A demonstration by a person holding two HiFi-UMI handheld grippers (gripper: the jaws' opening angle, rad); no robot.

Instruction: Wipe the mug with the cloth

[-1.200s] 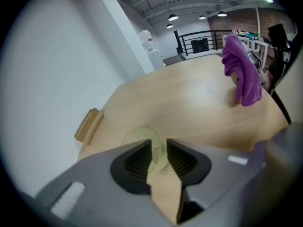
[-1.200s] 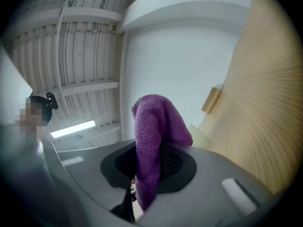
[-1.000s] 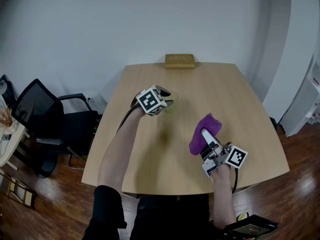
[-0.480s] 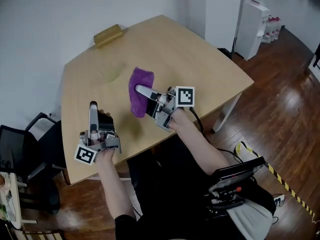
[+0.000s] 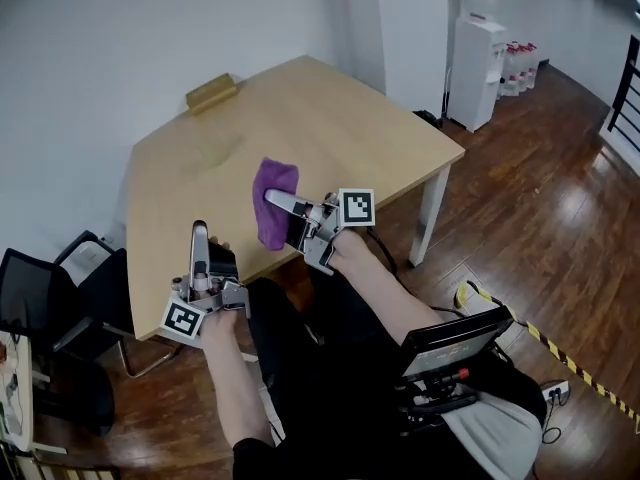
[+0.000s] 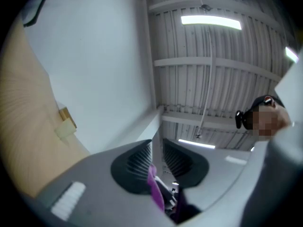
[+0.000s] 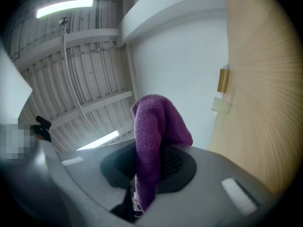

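At the near left edge of the table (image 5: 340,118) we hold the left gripper (image 5: 199,233) tilted upward. Its jaws have just been closing and stand a narrow slit apart, with only the ceiling showing between them. Farther back on the left part of the table stands the pale mug (image 7: 221,105), upright, just beside a wooden block (image 5: 211,91) at the far edge and well apart from both grippers. To the right, we have the right gripper (image 5: 275,198) clamped on the purple cloth (image 5: 270,218), which bunches over its tips and hangs above the table.
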